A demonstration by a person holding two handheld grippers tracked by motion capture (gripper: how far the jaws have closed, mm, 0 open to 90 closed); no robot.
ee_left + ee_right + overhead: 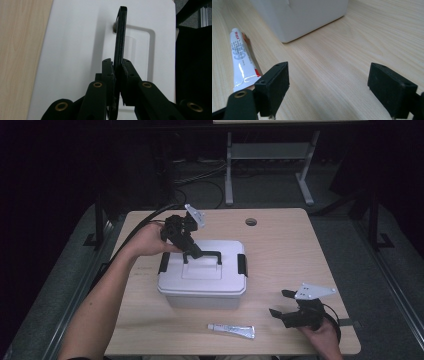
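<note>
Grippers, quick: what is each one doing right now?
Left gripper: shut on the box's black handle.
Right gripper: open, holding nothing.

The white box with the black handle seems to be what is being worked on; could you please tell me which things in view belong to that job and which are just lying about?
In use:
- white box
- black handle, raised, clamped by the left gripper

Lying about:
- tube, on the table in front of the box
- right gripper, open, holding nothing

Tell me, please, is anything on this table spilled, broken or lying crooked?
Nothing stands out. The white box sits level with its lid on, the left gripper shut on its raised black handle; the tube lies intact nearby.
</note>
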